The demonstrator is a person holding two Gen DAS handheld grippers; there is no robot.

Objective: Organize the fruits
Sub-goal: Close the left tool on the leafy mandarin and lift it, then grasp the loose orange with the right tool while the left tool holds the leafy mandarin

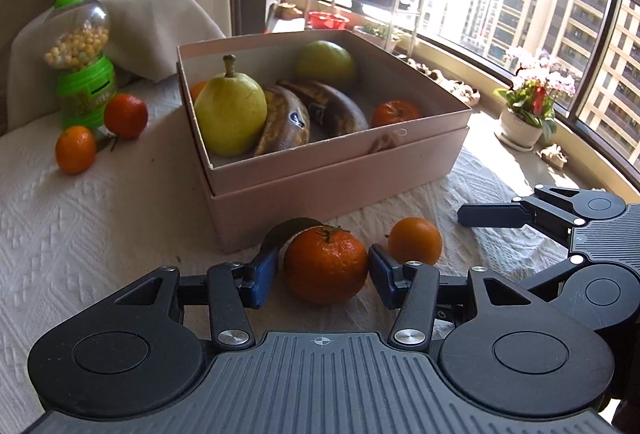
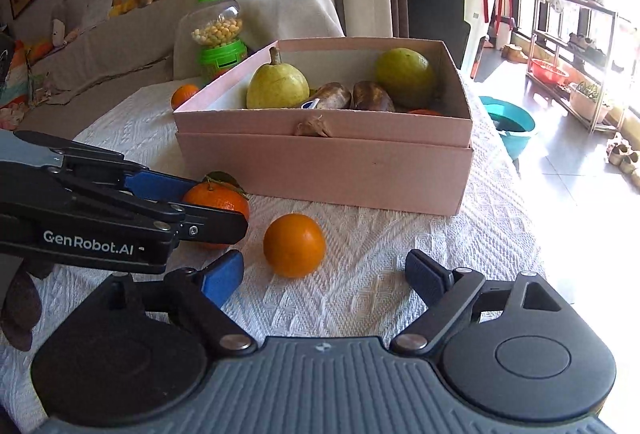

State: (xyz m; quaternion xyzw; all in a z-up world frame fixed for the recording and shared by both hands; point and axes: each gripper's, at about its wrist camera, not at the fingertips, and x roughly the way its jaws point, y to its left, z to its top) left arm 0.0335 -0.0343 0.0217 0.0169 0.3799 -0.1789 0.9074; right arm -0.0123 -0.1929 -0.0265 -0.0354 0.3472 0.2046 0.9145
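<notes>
A leafy tangerine (image 1: 326, 266) (image 2: 216, 199) lies on the white cloth in front of the pink box (image 1: 320, 185) (image 2: 320, 169). My left gripper (image 1: 322, 274) is open around it, with the blue pads close on either side and thin gaps showing. A smooth orange (image 2: 294, 245) (image 1: 415, 241) sits just beyond my right gripper (image 2: 324, 276), which is wide open with nothing between its fingers. The box holds a pear (image 1: 230, 109), two brown bananas (image 1: 304, 113), a round green fruit (image 1: 326, 63) and a tangerine (image 1: 396, 113). Two more tangerines (image 1: 125, 115) (image 1: 75, 149) lie at the far left.
A green candy dispenser (image 1: 82, 61) (image 2: 218, 37) stands behind the left tangerines. The table's right edge drops to the floor, where a teal basin (image 2: 512, 125) sits. A flower pot (image 1: 524, 121) stands on the window sill beyond the box.
</notes>
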